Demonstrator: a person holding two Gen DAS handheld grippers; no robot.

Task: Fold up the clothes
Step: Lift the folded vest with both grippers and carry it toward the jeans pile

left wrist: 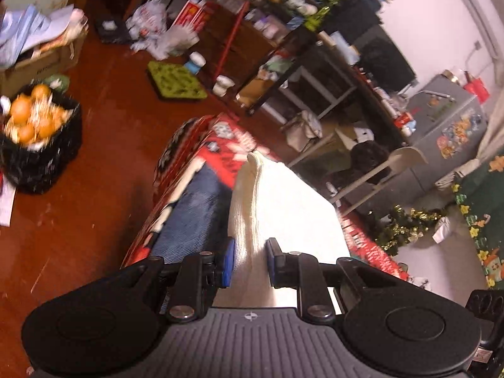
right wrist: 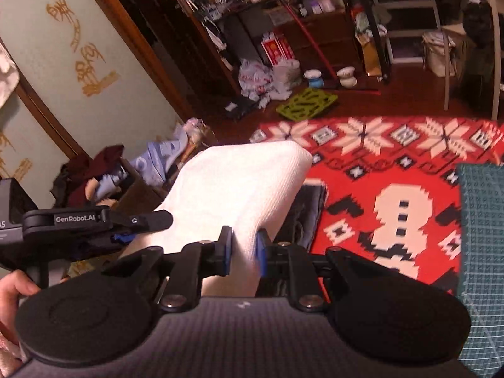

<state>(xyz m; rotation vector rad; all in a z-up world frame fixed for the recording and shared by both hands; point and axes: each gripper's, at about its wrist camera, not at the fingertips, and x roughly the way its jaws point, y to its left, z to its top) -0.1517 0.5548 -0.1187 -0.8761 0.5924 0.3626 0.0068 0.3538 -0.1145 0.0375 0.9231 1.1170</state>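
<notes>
A folded white knit garment is lifted above the table, and my left gripper is shut on its near edge. The right wrist view shows the same white garment with my right gripper shut on a fold of it. The left gripper also shows at the left of that view, clamped on the cloth's other side, with a person's hand on its handle. A folded blue garment lies under the white one on the red patterned tablecloth. It appears dark in the right wrist view.
A green cutting mat lies at the table's right. On the red-brown floor stand a black bag of oranges, a cardboard box of clothes and a green tray. Cluttered shelves and a white chair stand beyond the table.
</notes>
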